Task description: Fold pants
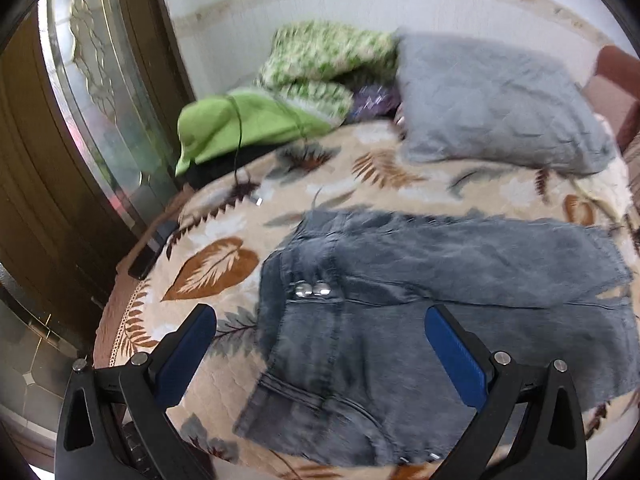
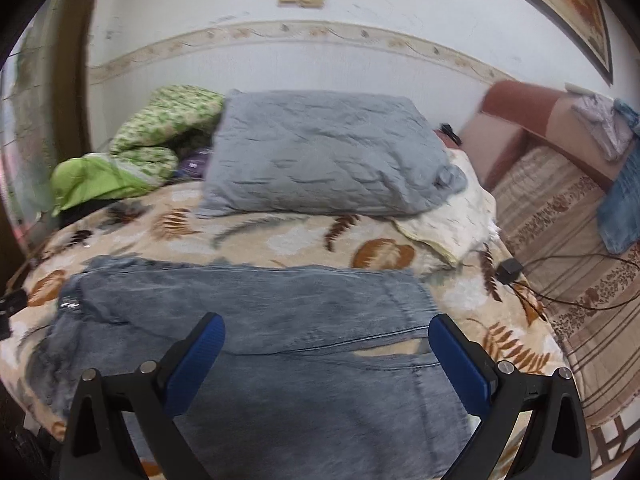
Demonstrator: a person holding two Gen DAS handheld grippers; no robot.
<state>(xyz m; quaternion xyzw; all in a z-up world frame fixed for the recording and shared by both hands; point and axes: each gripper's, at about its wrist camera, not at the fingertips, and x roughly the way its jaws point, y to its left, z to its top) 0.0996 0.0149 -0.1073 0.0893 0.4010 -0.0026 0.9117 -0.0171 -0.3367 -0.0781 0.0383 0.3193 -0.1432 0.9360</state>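
Note:
Grey-blue denim pants (image 1: 420, 280) lie spread on a leaf-patterned bedspread (image 1: 208, 264), waist to the left with two metal buttons (image 1: 312, 290), legs running right. My left gripper (image 1: 320, 320) is open and empty, hovering above the waist end. In the right wrist view the pants (image 2: 280, 312) lie across the bed with the leg hems at the right. My right gripper (image 2: 326, 332) is open and empty, above the leg end.
A grey pillow (image 2: 320, 160) and green bedding (image 2: 160, 120) lie at the back of the bed. A black charger with cable (image 2: 508, 270) sits on the bed's right edge. A sofa (image 2: 560, 200) stands to the right, a door (image 1: 80, 140) to the left.

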